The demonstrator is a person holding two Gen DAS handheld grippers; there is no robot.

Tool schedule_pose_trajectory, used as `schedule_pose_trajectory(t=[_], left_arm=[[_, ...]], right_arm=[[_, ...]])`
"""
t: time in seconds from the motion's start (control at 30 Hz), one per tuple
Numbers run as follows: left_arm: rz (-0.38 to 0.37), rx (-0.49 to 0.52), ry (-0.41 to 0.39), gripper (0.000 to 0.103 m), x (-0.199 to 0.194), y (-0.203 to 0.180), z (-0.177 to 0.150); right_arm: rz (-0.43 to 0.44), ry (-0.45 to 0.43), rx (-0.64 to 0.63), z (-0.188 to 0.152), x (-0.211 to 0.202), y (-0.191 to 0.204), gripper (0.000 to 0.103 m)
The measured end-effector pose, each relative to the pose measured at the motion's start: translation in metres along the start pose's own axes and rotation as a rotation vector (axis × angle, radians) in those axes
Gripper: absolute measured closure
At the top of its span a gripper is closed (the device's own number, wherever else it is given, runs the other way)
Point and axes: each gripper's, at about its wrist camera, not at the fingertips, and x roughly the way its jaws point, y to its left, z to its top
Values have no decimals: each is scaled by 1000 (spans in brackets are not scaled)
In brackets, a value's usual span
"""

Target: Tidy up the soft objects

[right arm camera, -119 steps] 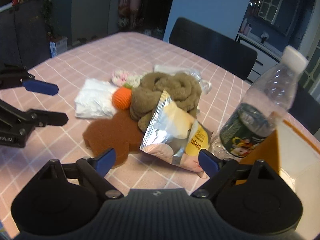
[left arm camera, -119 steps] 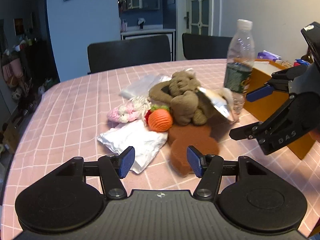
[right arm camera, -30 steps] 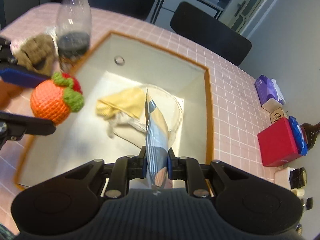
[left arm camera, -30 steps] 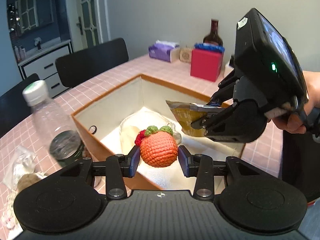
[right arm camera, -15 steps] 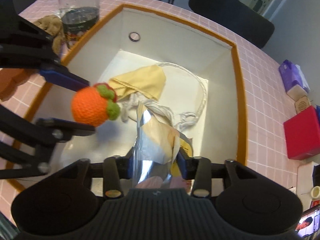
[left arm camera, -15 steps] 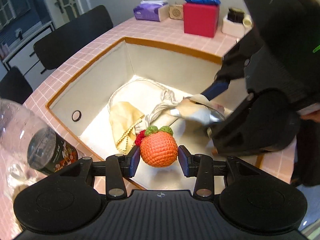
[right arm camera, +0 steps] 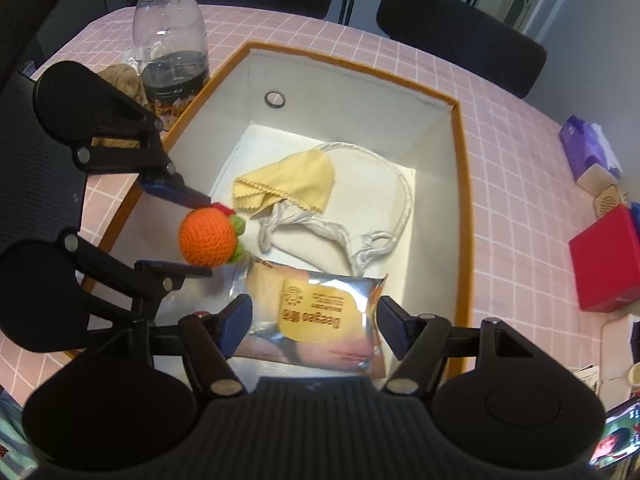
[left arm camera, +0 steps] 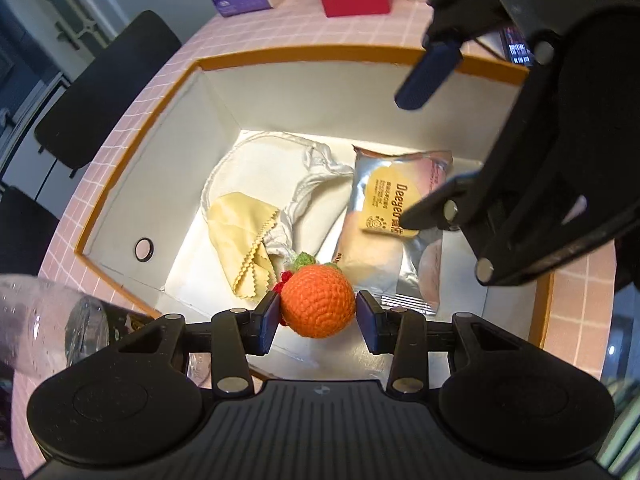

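My left gripper is shut on an orange crocheted ball with green and red trim, held above the near end of an orange-rimmed white box. The ball also shows in the right wrist view. My right gripper is open and empty over the box; it also shows in the left wrist view. A silver snack packet lies flat on the box floor below it, and shows in the left wrist view too. A yellow cloth and a white drawstring bag lie in the box.
A plastic bottle stands just outside the box's left wall, with a brown plush toy behind it. A red box and a purple tissue pack sit on the pink checked tablecloth. Black chairs ring the table.
My right gripper has opened and let go of the snack packet, which now lies flat in the box. My left gripper, still holding the ball, has moved further over the box.
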Motion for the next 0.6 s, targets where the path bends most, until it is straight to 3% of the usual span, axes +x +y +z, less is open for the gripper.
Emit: schedule_pose_trajectory(t=[0.23, 0.6], left_arm=[[18, 15, 37, 52, 6, -4, 0], [11, 7, -37, 51, -19, -10, -10]], right_arm=[[-3, 28, -3, -3, 20, 2, 34], [-14, 27, -17, -3, 22, 7, 34]])
